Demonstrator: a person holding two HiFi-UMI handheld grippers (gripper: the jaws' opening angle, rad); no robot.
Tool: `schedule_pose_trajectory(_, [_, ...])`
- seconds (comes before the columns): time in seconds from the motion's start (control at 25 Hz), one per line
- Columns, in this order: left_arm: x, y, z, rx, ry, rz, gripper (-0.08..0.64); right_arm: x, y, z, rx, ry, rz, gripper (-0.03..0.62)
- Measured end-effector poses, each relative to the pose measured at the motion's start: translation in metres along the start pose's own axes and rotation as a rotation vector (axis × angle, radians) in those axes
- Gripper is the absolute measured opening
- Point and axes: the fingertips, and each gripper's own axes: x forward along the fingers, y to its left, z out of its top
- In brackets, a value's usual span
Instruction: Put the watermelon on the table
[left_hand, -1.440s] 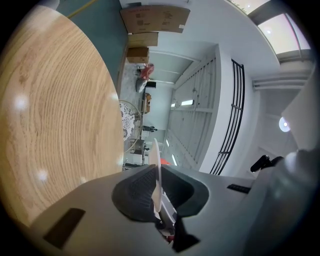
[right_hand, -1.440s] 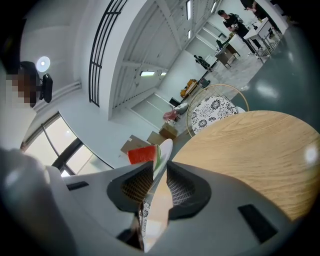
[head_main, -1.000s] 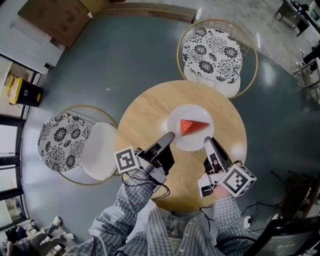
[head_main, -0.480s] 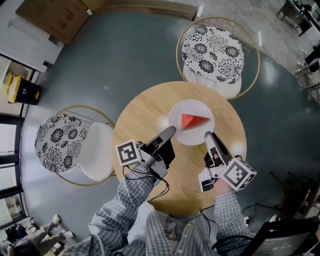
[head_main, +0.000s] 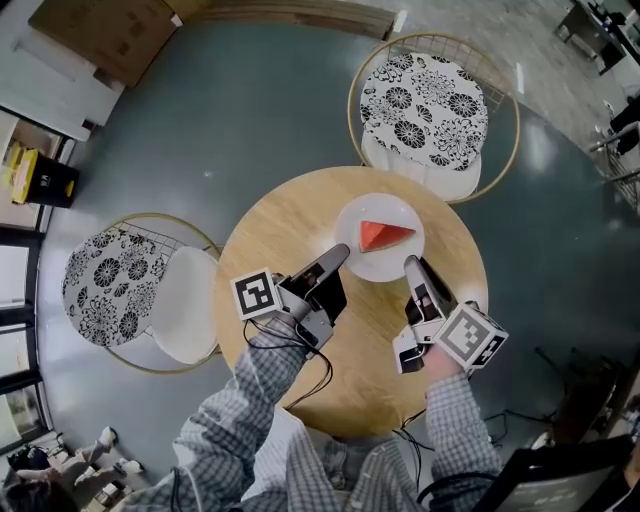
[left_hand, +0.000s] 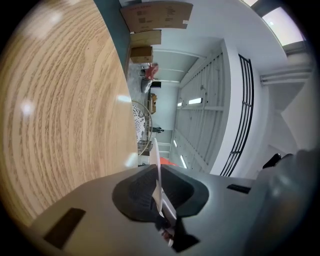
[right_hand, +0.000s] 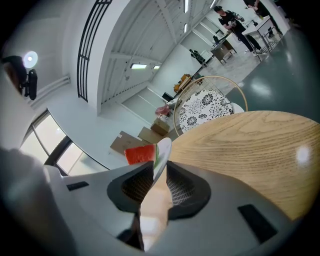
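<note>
My left claw (head_main: 338, 254): pinched tight on the near-left rim of the plate (head_main: 385, 270). In the left gripper view the thin white edge sits right between the two pads (left_hand: 142, 192).
My right claw (head_main: 410, 264): same deal on the near-right rim, both pads squeezed onto the plate edge (right_hand: 162, 150).
The watermelon (head_main: 385, 235): one red wedge lying flat in the middle of the plate, green rind toward the right side. It peeks over the rim in the right gripper view (right_hand: 139, 154).
The plate itself: level between my two claws, over the far half of the round wooden bench (head_main: 280, 235). Honestly can't tell if it's resting on the wood or just above it.
Around the bench: a flowery chair (head_main: 425, 110) on the far side and a second chair (head_main: 130, 285) off to my left.
</note>
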Motion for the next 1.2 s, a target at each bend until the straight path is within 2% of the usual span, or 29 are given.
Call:
schedule_pose_trajectory(0.6, [0.031,0.031,0.022,0.027,-0.026,0.048,0.035,0.04,-0.036,0.013,-0.013,0.039,-0.037,0.087])
schedule_pose_trajectory(0.96, [0.043,0.043,0.033,0.037,-0.04,0.088,0.035,0.056,-0.052,0.016,0.018,0.052,-0.081,0.087])
schedule_pose_trajectory(1.2, [0.041,0.061,0.036,0.033,-0.046,0.166,0.034,0.063,-0.059,0.015,0.045,0.069,-0.117,0.087])
